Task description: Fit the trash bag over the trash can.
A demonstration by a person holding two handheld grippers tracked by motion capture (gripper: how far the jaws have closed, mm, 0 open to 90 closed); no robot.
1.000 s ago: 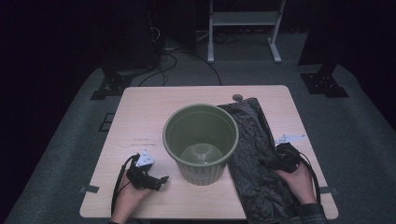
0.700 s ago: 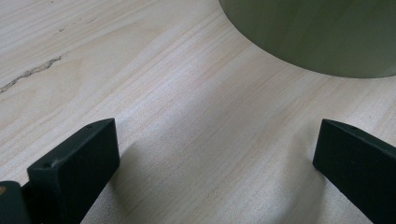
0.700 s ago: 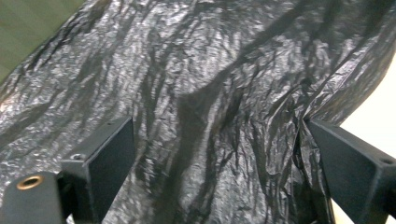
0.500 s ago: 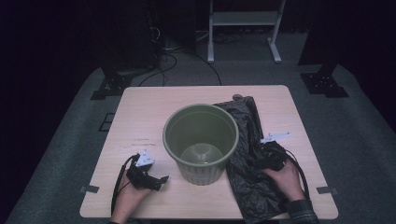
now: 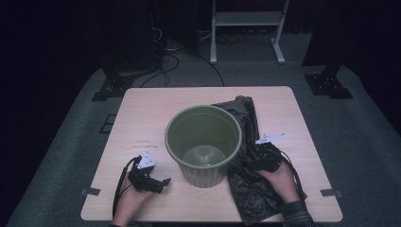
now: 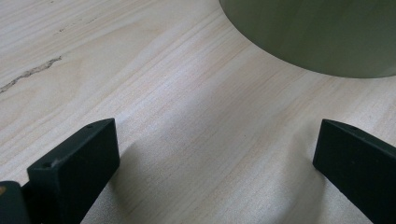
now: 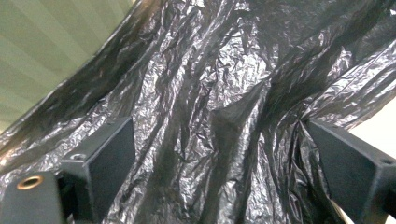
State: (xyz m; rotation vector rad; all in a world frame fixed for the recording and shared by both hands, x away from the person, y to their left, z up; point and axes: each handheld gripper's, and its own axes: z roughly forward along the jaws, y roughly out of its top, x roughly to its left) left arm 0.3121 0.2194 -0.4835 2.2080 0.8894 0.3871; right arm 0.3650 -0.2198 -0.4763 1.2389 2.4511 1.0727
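- High view: a green bin [image 5: 203, 144] stands mid-table [image 5: 156, 106], and a black bin bag [image 5: 248, 156] lies crumpled against its right side. The right gripper [image 5: 265, 158] sits on the bag beside the bin. The left gripper [image 5: 158, 183] rests on bare wood, left of the bin.
- Left gripper view: the jaws stand wide apart with nothing between them but wood, and the bin wall [image 6: 317, 32] curves just ahead. This hand looks best used to steady the bin.
- Right gripper view: the jaws are spread, with wrinkled bag [image 7: 224, 116] bunched between them and not yet pinched. To do this well, I would close on a single thick fold near the bag's edge, grip firmly, then lift slowly so the thin film neither slips nor tears.
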